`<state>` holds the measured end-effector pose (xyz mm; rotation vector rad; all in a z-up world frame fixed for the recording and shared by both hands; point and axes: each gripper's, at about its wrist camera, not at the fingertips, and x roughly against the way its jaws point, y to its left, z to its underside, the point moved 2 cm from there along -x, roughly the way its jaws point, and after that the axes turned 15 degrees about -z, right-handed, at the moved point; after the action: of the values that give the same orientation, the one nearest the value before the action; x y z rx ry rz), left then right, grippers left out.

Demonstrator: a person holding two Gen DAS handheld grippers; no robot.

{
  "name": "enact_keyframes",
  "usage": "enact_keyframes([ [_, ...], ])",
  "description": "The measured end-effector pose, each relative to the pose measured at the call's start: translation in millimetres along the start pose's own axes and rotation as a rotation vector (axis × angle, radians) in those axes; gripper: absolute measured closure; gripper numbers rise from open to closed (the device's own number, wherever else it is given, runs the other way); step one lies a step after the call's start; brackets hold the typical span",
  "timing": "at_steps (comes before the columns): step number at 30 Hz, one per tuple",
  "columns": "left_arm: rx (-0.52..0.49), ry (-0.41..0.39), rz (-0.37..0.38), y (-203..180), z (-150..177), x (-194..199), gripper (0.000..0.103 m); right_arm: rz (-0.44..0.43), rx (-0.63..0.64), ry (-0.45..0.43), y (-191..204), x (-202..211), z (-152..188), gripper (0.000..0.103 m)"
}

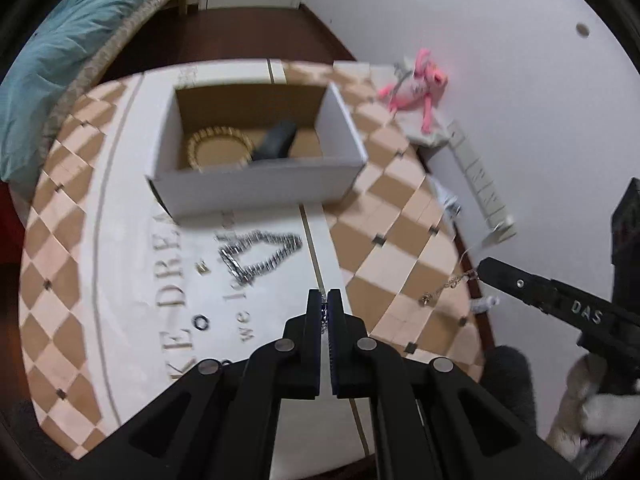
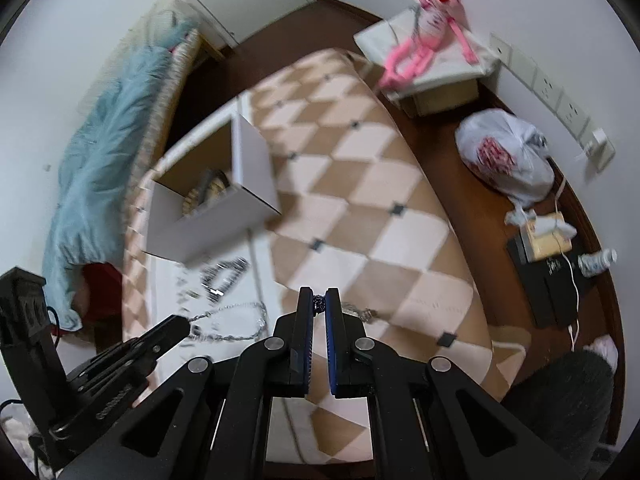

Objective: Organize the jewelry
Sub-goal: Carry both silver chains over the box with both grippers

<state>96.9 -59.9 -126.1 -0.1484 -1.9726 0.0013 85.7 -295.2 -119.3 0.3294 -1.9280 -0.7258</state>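
1. The silver bracelet point(image 1: 260, 256) lies on the table point(image 1: 72, 264), a chunky band of shiny links folded into a rough triangle over the printed lettering, just in front of the box point(image 1: 256, 184).
2. The box is white outside and brown inside; it holds a gold ring-shaped bangle point(image 1: 218, 140) and a dark item point(image 1: 278, 140) too blurred to name.
3. The left gripper point(image 1: 325, 304) is pressed together on a thin silver chain point(image 2: 240, 320), only a sliver showing between its pads.
4. The right gripper point(image 2: 319, 302) pinches a small dark beaded bit of chain, its jaws nearly together.
5. The left view alone shows a fine gold chain point(image 1: 448, 286) hanging from the right gripper's tip over the table's edge.
6. The right view alone shows the silver chain looped on the table beside the left gripper, plus a white bag point(image 2: 508, 156) on the floor.
7. Count: one bracelet, one bangle, one box, two grippers, one pink toy point(image 1: 420, 80).
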Motion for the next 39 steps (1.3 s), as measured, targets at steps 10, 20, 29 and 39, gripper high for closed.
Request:
enact_keyframes([
  [10,0.041,-0.105,0.065,18.3,-59.1,55.6,0.103,-0.101,0.138,-0.032,74.2,19.6,-52.9,0.097],
  [20,0.034,-0.148,0.007,47.0,-142.2,45.6,0.103,-0.054,0.268,0.029,133.8,-40.2,-123.3,0.097],
  [29,0.063,0.011,-0.008,67.0,-168.8,-32.7,0.102,0.104,0.298,0.164,127.0,-131.0,-156.4,0.097],
  [39,0.058,0.137,-0.081,70.1,-177.4,-76.7,0.100,0.172,0.276,0.306,104.8,-187.1,-163.1,0.097],
])
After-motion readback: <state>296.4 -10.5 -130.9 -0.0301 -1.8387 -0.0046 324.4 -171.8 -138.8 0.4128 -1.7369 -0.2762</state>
